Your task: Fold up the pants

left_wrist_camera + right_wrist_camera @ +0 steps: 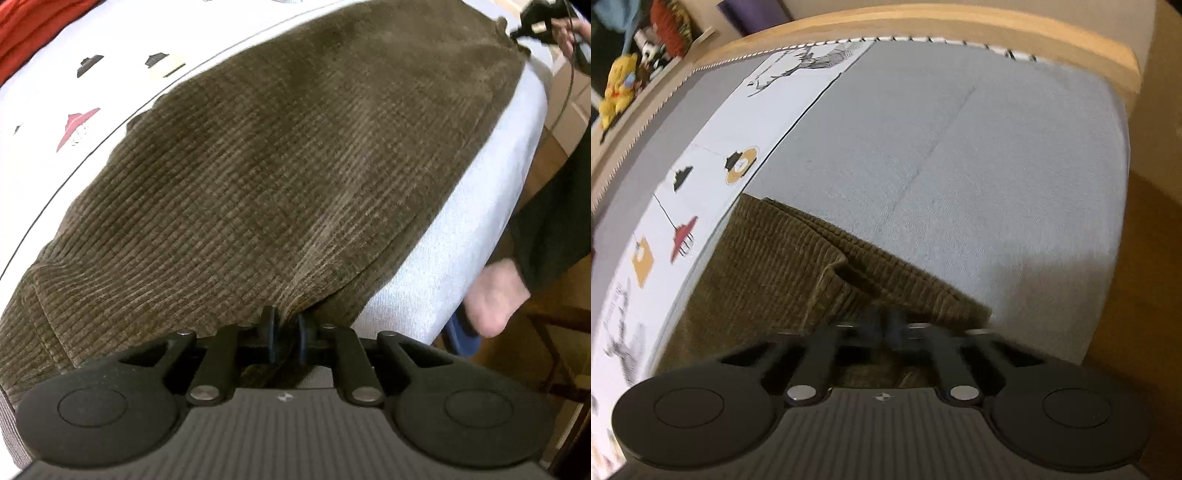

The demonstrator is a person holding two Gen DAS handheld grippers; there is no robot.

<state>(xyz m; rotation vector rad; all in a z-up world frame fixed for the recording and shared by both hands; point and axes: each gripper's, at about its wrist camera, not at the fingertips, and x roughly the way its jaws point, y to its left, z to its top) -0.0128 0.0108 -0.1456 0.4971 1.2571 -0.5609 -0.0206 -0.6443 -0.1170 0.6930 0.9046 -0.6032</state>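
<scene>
Grey bed cover (979, 155) w/ a white printed strip (713, 155) along it, wooden bed frame (923, 22) behind. Yellow plush toy (617, 88) on shelf, red cloth (33, 29) in corner.

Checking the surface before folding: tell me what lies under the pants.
The brown corduroy pants lie on a grey bed cover, overlapping its white printed strip. Anything beneath their middle is covered.

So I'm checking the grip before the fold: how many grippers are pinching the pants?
2. The left gripper pinches the near edge of the pants; the right gripper, blurred, is shut on the cloth at the far end.
</scene>
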